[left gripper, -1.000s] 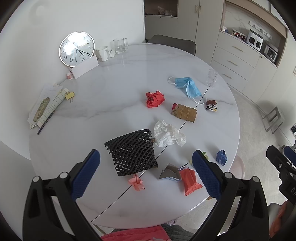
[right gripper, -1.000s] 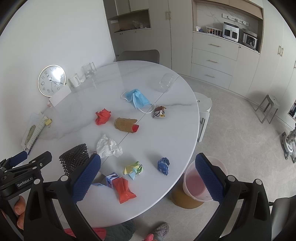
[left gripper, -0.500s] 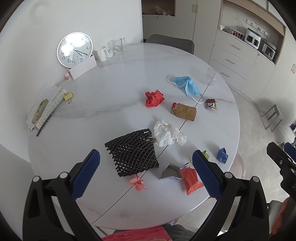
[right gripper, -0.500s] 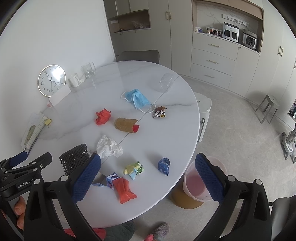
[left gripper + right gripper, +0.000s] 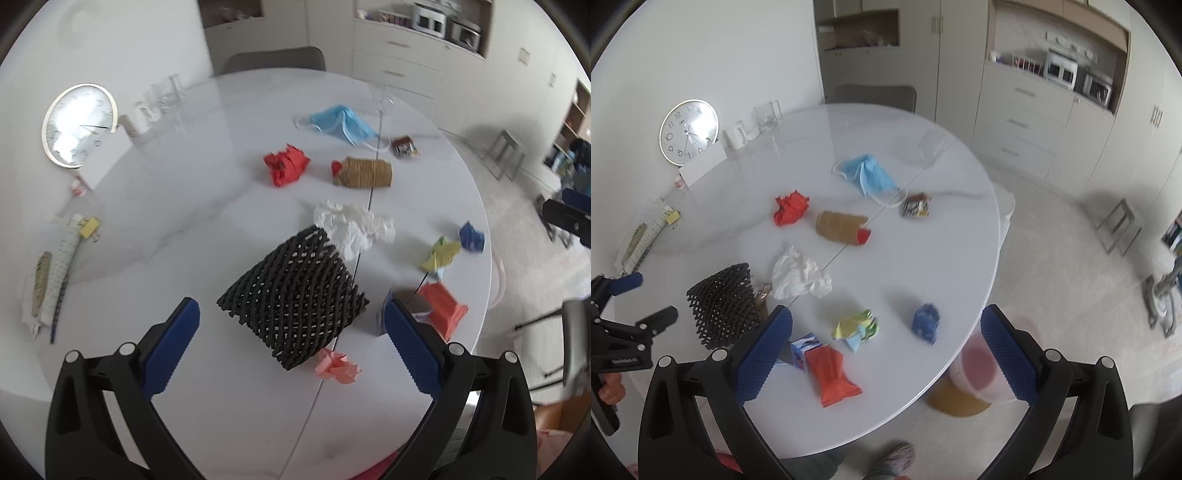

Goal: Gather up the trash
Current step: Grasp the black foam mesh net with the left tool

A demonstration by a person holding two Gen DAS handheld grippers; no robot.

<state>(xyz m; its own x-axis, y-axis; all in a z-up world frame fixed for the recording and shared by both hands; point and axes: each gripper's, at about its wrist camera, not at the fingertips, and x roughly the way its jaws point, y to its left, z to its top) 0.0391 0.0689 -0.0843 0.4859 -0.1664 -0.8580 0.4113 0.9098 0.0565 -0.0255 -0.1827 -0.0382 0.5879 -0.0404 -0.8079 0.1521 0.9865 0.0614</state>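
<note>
Trash lies scattered on a round white table (image 5: 184, 221). A black foam net (image 5: 293, 295) sits just ahead of my open left gripper (image 5: 291, 334), with a pink paper scrap (image 5: 337, 367) beside it. Further off are a white tissue (image 5: 356, 225), a red crumpled paper (image 5: 286, 164), a brown wrapper (image 5: 364, 172) and a blue face mask (image 5: 341, 123). My right gripper (image 5: 886, 349) hangs open above the table's near edge, over an orange packet (image 5: 831, 376), a yellow-green wrapper (image 5: 857, 326) and a blue wad (image 5: 926, 322). A pink bucket (image 5: 979, 373) stands on the floor under the edge.
A wall clock (image 5: 689, 131), glasses (image 5: 767, 114) and a mug (image 5: 735, 134) stand at the table's far side. Papers and a ruler (image 5: 55, 266) lie at the left edge. A chair (image 5: 871, 94) and cabinets (image 5: 1034, 125) are behind. A stool (image 5: 1119, 225) stands on the floor at right.
My left gripper has dropped and moved in toward the black foam net, which now looks much larger. My right gripper has moved slightly forward over the table. Both views are blurred by motion.
</note>
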